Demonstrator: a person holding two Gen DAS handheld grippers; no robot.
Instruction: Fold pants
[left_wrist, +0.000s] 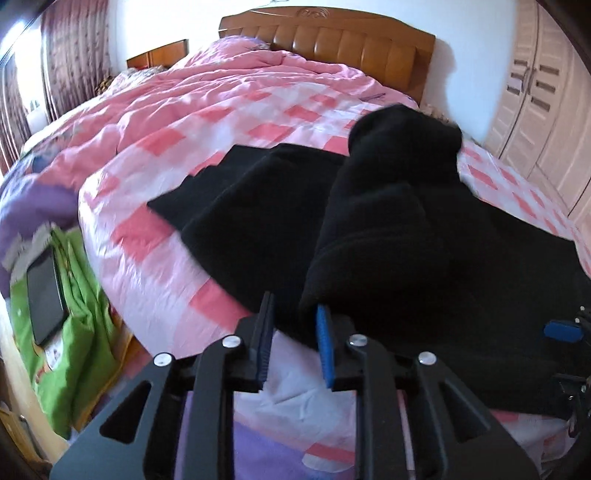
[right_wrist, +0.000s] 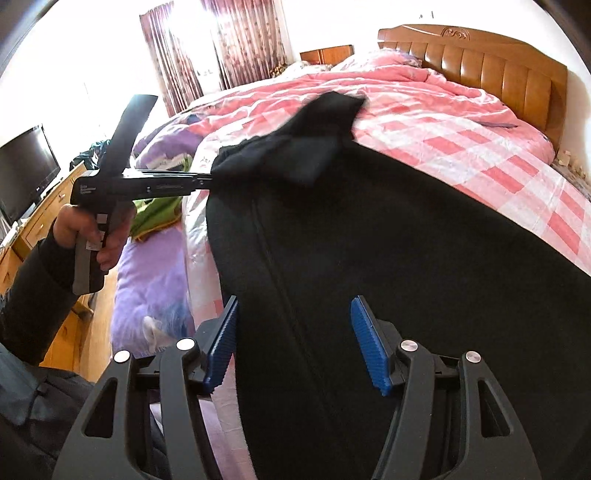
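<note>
Black pants (left_wrist: 369, 229) lie on the pink checked quilt (left_wrist: 207, 147) of the bed. My left gripper (left_wrist: 295, 325) is closed down on a fold of the black cloth and holds it raised, the lifted part draping toward the headboard. In the right wrist view the left gripper (right_wrist: 207, 181) holds that bunched end above the pants (right_wrist: 369, 258). My right gripper (right_wrist: 293, 343) is open, its blue pads (right_wrist: 369, 350) spread over the near part of the pants; whether they touch the cloth I cannot tell.
A wooden headboard (left_wrist: 332, 40) is at the far end. A green cloth with a dark tablet (left_wrist: 46, 295) lies left of the bed. A white wardrobe (left_wrist: 543, 110) stands right. A TV (right_wrist: 26, 173) on a wooden cabinet stands left.
</note>
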